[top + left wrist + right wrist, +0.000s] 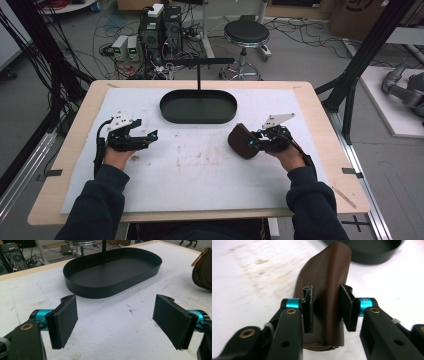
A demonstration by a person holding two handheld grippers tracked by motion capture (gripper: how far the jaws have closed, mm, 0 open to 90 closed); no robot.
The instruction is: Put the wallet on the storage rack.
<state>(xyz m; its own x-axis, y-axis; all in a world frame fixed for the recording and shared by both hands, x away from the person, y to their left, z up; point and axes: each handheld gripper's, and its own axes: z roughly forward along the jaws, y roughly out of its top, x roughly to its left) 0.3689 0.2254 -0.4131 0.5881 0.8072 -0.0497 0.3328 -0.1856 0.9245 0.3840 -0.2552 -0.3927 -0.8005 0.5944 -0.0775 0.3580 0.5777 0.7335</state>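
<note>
While the person's forearms reach in over the near edge of the table [75,150], each hand holds a gripper above the white mat [200,175] that covers most of the tabletop. Toward the right side of the table, the right gripper [254,143] has its jaws clamped on a brown leather pouch [242,141]; in the right gripper view the pads [308,308] press against both sides of the pouch [327,285], which stands on its edge between them and stretches away toward the tray. Toward the left side, the left gripper [150,136] is released, and in the left gripper view its two black pads [66,317] stand wide apart with bare mat between them. A black oval tray [198,106] with a low wall lies on the mat near the middle of the far edge, and a thin black post [199,75] rises from it to a short crossbar. In the left gripper view the tray [112,287] lies beyond the jaws, and part of the pouch [203,270] shows at the right edge of that view. Faint brownish stains [187,160] mark the mat between the two grippers. Beyond the far edge, on the floor, stand a round black stool [246,32], computer cases [160,27] and a tangle of cables [110,30].
</note>
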